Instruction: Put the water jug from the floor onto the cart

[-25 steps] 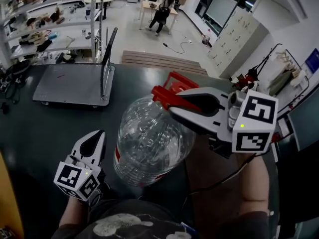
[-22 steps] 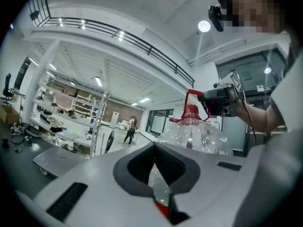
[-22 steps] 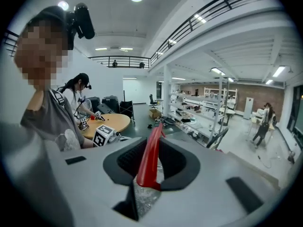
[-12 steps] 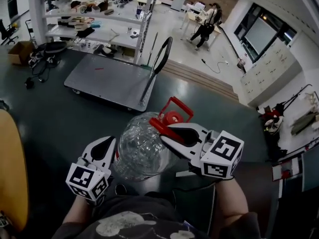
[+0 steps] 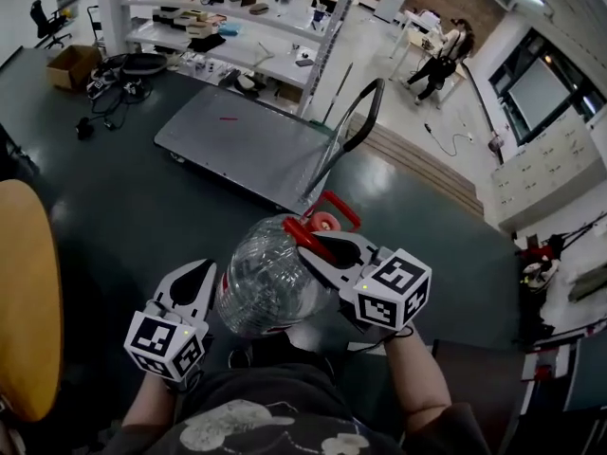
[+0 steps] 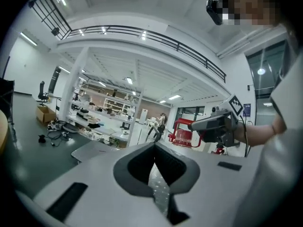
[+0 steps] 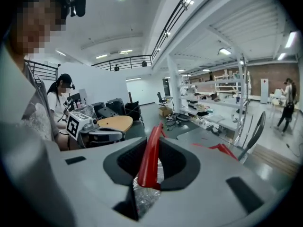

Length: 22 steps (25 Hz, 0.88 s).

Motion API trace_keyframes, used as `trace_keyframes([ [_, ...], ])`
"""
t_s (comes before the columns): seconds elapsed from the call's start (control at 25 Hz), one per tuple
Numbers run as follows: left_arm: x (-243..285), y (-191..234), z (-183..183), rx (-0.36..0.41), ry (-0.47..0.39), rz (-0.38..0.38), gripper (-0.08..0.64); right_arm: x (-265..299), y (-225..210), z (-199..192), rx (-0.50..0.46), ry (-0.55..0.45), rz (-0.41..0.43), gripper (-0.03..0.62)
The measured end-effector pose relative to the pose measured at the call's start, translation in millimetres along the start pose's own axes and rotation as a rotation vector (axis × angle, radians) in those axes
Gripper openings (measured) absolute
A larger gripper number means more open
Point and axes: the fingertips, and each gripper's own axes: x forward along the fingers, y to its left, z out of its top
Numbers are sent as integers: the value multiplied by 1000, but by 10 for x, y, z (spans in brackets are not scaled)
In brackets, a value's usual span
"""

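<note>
Water jug (image 5: 266, 282): large, clear, ribbed, with a red cap (image 5: 325, 222). It is carried off the floor (image 5: 123, 207), tilted neck-forward in front of the person and short of the cart. Red handle (image 7: 150, 157) at its neck: clamped between the jaws of the right gripper (image 5: 322, 252), which stand partly apart around the strap. Left gripper (image 5: 199, 271): just beside the jug's left flank, jaws together with nothing between them; contact with the jug cannot be told. Platform cart (image 5: 237, 145): grey flat deck ahead of the jug, bare. Its black push handle (image 5: 356, 126) rises at the end nearest the jug. Shelving rack (image 5: 237, 8): behind the cart, loaded with small items. Cardboard box (image 5: 74, 64) and cables (image 5: 109, 102): on the floor at far left. Yellow round tabletop (image 5: 24, 292): at the left edge. Person (image 5: 444, 50) standing far off; white cabinets (image 5: 545, 164) at right.
</note>
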Motion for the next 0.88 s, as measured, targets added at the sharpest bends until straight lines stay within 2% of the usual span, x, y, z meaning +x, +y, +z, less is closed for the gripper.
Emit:
trace_keyframes([
  [0.28, 537, 622, 154, -20, 21, 97, 8, 705, -625, 5, 26, 15, 60, 69],
  [0.52, 1271, 923, 299, -31, 42, 116, 8, 1111, -1254, 56, 50, 6, 65, 69],
  [0.72, 1835, 1008, 461, -12, 40, 100, 8, 1402, -1732, 76, 48, 30, 83, 69],
  [0.88, 2181, 1208, 621, -15, 28, 127, 8, 1641, -2089, 111, 26, 53, 81, 69],
])
